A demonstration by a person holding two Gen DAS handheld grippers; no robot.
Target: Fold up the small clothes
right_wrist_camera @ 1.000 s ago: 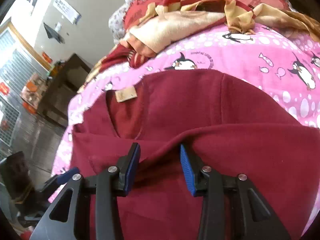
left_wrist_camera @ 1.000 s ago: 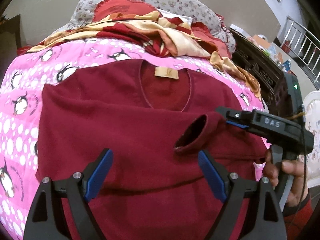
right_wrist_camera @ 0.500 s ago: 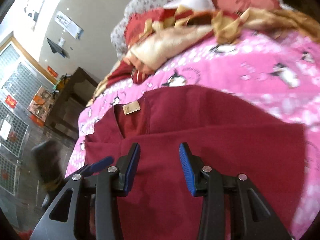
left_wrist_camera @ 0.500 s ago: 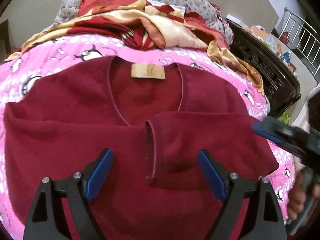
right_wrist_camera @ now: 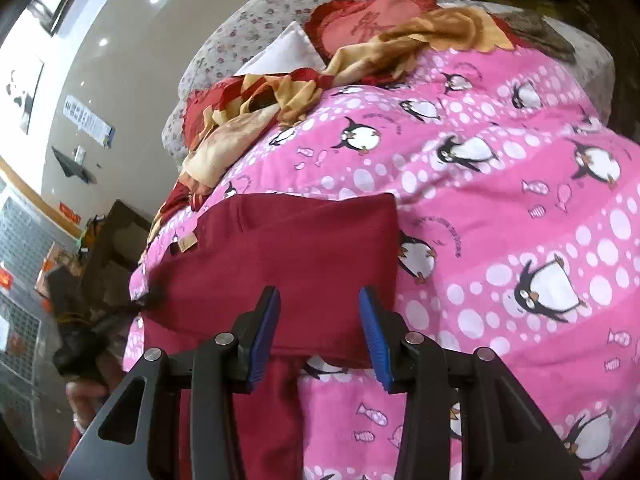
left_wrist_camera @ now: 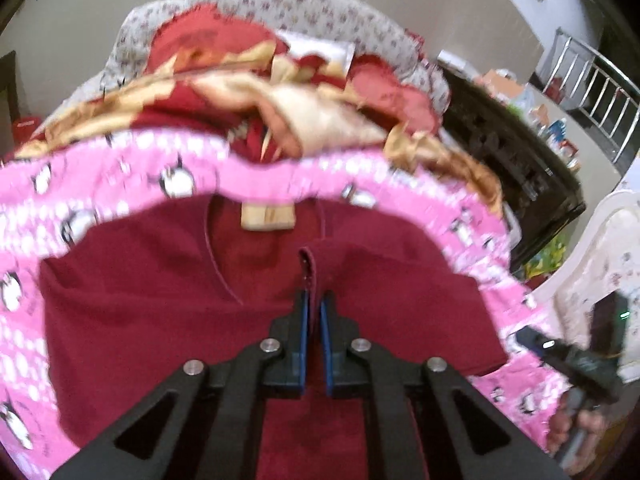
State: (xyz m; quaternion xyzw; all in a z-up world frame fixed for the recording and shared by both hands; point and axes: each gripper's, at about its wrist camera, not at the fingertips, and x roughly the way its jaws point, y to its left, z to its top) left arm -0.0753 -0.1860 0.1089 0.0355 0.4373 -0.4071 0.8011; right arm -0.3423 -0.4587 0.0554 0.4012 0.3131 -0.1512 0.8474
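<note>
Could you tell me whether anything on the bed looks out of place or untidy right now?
Only the crumpled red-and-gold cloth heaped by the pillows. The maroon sweater lies flat on the penguin quilt, one sleeve folded across.

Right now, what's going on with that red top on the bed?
A person is folding a dark red top on a pink penguin blanket, one claw in each hand. The left claw has just snapped shut, its pads pinching the cuff of the sleeve folded across the chest, below the neck label. The right claw stands open over the top's folded side edge, gripping nothing.
</note>
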